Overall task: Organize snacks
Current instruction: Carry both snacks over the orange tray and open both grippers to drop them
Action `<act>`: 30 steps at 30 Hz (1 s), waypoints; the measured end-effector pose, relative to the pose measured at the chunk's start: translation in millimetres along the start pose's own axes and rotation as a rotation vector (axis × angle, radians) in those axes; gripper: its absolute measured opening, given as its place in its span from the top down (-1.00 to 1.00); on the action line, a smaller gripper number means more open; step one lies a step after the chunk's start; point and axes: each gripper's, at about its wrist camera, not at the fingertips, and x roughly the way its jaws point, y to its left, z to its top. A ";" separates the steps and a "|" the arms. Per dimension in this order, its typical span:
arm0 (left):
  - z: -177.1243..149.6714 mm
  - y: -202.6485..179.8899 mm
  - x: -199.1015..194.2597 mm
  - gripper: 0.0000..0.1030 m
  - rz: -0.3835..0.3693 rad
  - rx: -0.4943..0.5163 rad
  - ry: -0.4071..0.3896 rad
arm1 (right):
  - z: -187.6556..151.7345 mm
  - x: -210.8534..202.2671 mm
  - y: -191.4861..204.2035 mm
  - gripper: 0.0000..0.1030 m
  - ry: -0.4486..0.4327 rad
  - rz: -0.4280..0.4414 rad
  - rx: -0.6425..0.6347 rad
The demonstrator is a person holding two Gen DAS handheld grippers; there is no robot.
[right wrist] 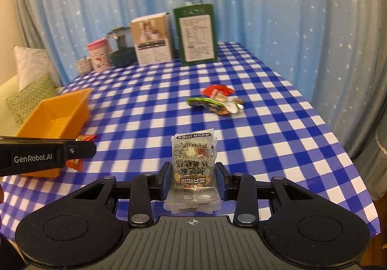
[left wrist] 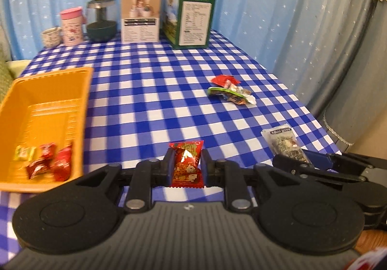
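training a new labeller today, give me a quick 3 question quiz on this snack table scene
1. True or false: the left gripper is shut on a red candy packet.
2. What does the right gripper hold? A) a green box B) a clear nut-snack packet C) a pink cup
3. Where do the snacks already sorted lie, and where is the loose pile still waiting?

Key
1. True.
2. B, the clear nut-snack packet.
3. Several wrapped candies lie in the orange basket; the small pile of wrappers lies out on the checked tablecloth.
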 end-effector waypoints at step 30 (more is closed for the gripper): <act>-23.8 124.3 -96.6 0.62 0.175 -0.166 -0.077 | 11.2 -11.4 138.8 0.26 -0.006 0.193 -0.188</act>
